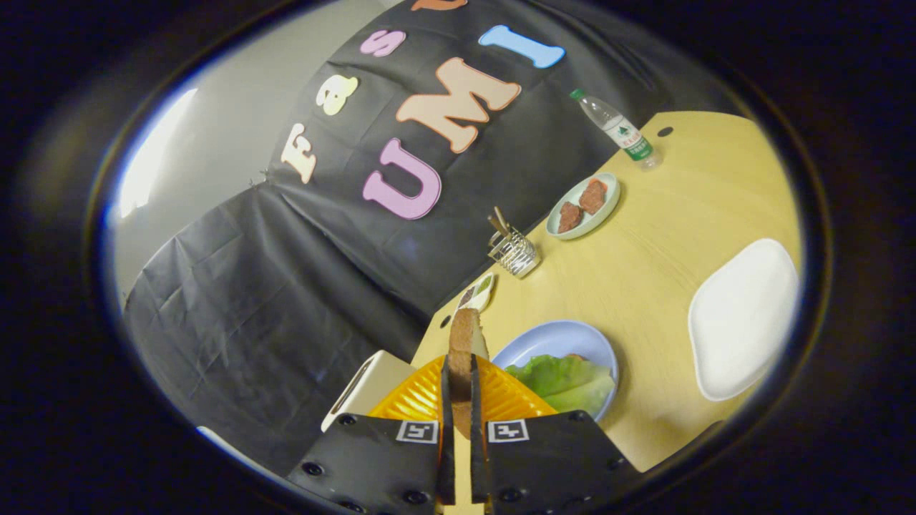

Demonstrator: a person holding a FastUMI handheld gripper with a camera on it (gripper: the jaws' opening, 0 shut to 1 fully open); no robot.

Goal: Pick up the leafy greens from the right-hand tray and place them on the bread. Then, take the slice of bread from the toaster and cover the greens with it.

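Observation:
My gripper (461,375) is shut on a slice of brown bread (466,335), which stands on edge between the fingers and sticks out past their tips. The slice is held in the air above the table. Just to the right of the fingers lies a pale blue plate (565,335) with leafy greens (565,383) spread on it. A small brownish bit (577,356) peeks out behind the greens. Below and left of the fingers sits the white toaster (365,390), partly hidden by the gripper.
An empty white tray (741,318) lies on the wooden table (644,272) to the right. Farther off stand a wire holder with utensils (513,252), a green plate with two meat pieces (583,206) and a water bottle (617,129). The table edge meets the black cloth wall.

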